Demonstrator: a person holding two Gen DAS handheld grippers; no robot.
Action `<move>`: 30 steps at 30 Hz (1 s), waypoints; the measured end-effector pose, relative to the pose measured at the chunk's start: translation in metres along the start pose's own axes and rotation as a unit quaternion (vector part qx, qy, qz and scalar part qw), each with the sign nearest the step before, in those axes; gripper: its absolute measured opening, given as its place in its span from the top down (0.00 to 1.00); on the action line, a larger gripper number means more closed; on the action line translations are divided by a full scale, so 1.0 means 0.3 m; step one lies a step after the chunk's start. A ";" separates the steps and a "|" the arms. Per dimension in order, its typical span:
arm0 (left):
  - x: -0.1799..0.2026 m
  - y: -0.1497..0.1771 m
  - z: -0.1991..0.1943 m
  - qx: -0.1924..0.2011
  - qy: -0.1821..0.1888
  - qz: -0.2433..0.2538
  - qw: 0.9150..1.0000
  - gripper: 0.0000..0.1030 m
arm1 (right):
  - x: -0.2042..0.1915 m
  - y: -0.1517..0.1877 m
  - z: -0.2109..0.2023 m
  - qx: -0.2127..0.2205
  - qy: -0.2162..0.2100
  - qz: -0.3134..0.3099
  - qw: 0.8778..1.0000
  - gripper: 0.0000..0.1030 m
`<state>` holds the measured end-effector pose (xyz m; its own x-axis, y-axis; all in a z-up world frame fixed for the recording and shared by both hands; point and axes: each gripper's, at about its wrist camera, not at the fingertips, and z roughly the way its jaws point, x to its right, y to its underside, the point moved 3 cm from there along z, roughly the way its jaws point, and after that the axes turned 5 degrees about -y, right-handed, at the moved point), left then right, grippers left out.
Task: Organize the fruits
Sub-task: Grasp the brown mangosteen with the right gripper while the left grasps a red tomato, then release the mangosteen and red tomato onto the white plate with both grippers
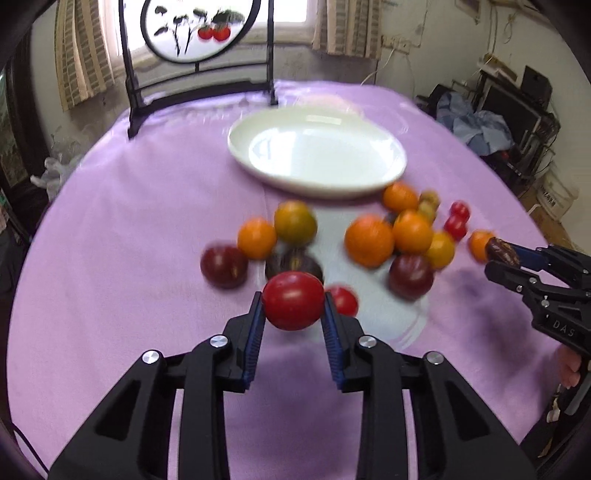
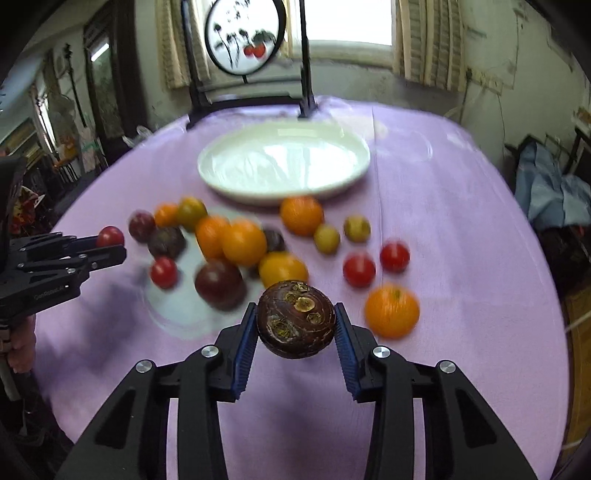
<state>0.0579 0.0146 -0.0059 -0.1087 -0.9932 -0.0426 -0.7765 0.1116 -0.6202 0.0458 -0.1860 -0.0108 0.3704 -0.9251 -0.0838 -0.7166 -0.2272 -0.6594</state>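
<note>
Two tools are loaded at this moment. Left tool is clamped on a red tomato, blue pads pressed to its two sides, fruit lifted clear of the purple cloth on the bench. Right tool is clamped on a dark brown round fruit with yellowish scars on its upper face, also held off the cloth; in the left wrist view the same tool shows at the far right edge with the dark fruit at its tip. Key relation: the white plate lies straight ahead of both tools, beyond the loose scatter of fruit, so either load must pass over the scatter to reach it. Plate holds nothing visible. From the right wrist view the plate sits ahead and slightly left; from the left wrist view it sits ahead and slightly right, so it lies between the two lines of approach. Neither tool looks clearly nearer; cannot tell. Both held fruits are near-round, no useful long axis. Remaining on the cloth: several orange fruits, one large orange one just right of the right tool, plus small red, dark purple and greenish ones, most blurred. Judgement: next move is a forward carry to the plate, one tool at a time to avoid crossing. Writing: "DAS" reads on the right tool's body in the left wrist view; lettering on the left tool's body in the right wrist view is too blurred to read. Painted round screen at the far bench edge shows red fruit, no text legible.
</note>
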 end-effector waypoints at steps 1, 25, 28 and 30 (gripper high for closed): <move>0.002 -0.044 -0.008 0.008 0.001 0.001 1.000 0.71 | -0.010 -0.047 -0.011 0.017 0.002 -0.008 1.000 0.61; 0.011 -0.429 0.432 -0.064 -0.024 -0.052 0.996 0.31 | 0.014 -0.355 0.371 -0.011 0.033 -0.017 0.999 0.34; -0.010 -0.395 0.322 -0.030 -0.026 -0.052 0.998 0.19 | 0.048 -0.307 0.289 -0.001 0.026 -0.010 1.000 0.34; -0.016 -0.361 0.260 -0.013 -0.028 -0.048 0.998 0.17 | 0.074 -0.265 0.237 0.004 0.027 0.001 1.000 0.33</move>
<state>0.1909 0.0045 0.0004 0.0015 -0.9996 -0.0283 -0.7976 0.0159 -0.6029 0.1530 -0.1666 -0.0134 0.3367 -0.9406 -0.0438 -0.7120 -0.2238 -0.6656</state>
